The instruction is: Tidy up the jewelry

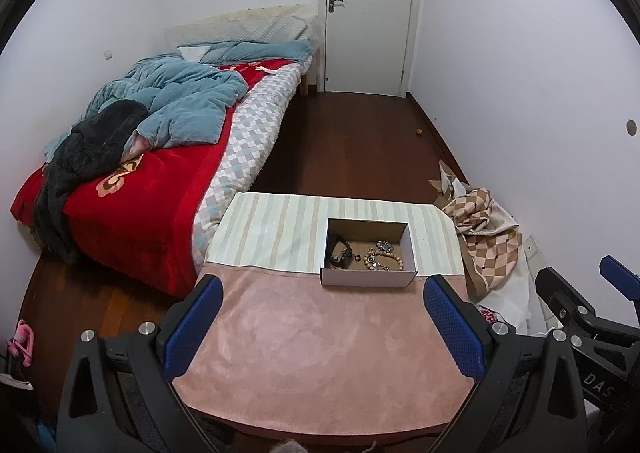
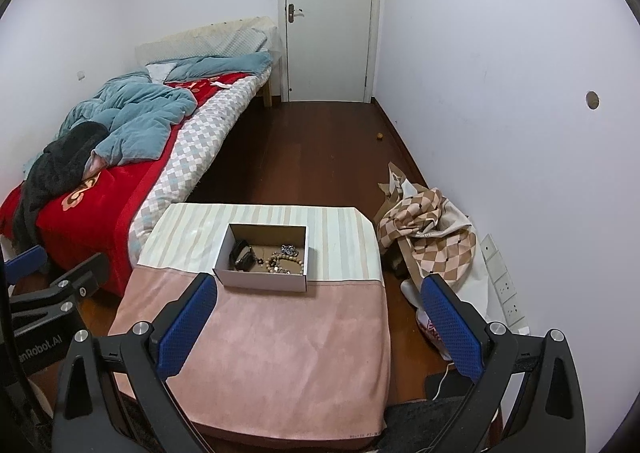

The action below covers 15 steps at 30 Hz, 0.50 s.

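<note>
A bedroom: the surface (image 1: pixel 320 353), pink cloth near and striped cloth far, carries an open cardboard box (image 1: pixel 368 259) holding a black watch (image 1: pixel 340 251) and a beaded bracelet (image 1: pixel 384 259). The left gripper (image 1: pixel 322 329) and right gripper (image 2: pixel 318 329) both hover with fingers spread wide, empty. Only the right wrist view shows the wall sockets (image 2: pixel 502 285); only the left shows a pink object (image 1: pixel 22 337) on the floor.

Both wrist cameras high at table's (image 1: pixel 320 353) near edge, facing far door (image 2: pixel 330 17); right one further right. Shared: table, box (image 1: pixel 368 253), bed (image 2: pixel 120 141).
</note>
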Tool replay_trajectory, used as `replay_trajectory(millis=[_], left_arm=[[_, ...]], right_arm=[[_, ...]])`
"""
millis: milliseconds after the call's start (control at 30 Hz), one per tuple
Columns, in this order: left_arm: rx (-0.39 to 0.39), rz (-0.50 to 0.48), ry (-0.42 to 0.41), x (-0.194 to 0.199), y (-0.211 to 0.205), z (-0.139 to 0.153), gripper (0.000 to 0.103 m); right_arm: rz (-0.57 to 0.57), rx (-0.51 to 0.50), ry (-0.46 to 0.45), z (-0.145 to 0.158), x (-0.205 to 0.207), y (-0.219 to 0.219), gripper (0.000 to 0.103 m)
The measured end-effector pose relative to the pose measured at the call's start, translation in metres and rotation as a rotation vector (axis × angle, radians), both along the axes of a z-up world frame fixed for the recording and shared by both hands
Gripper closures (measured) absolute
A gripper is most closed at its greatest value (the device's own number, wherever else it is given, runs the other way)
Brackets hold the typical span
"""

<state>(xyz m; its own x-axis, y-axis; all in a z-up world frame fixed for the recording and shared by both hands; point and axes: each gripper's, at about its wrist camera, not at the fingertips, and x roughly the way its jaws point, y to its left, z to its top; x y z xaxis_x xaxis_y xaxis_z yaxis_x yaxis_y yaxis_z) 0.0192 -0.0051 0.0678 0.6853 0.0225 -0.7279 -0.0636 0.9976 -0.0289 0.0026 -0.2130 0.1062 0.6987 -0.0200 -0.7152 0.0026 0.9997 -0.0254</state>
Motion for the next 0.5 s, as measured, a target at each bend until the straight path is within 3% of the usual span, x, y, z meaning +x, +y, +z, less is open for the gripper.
replay_trajectory(millis=[500], left_arm=[[0.038, 0.017, 0.078, 0.064, -0.001, -0.026, 0.001]], right_arm=[[-0.027, -0.039, 0.061, -0.030, 0.070, 0.005, 0.000]])
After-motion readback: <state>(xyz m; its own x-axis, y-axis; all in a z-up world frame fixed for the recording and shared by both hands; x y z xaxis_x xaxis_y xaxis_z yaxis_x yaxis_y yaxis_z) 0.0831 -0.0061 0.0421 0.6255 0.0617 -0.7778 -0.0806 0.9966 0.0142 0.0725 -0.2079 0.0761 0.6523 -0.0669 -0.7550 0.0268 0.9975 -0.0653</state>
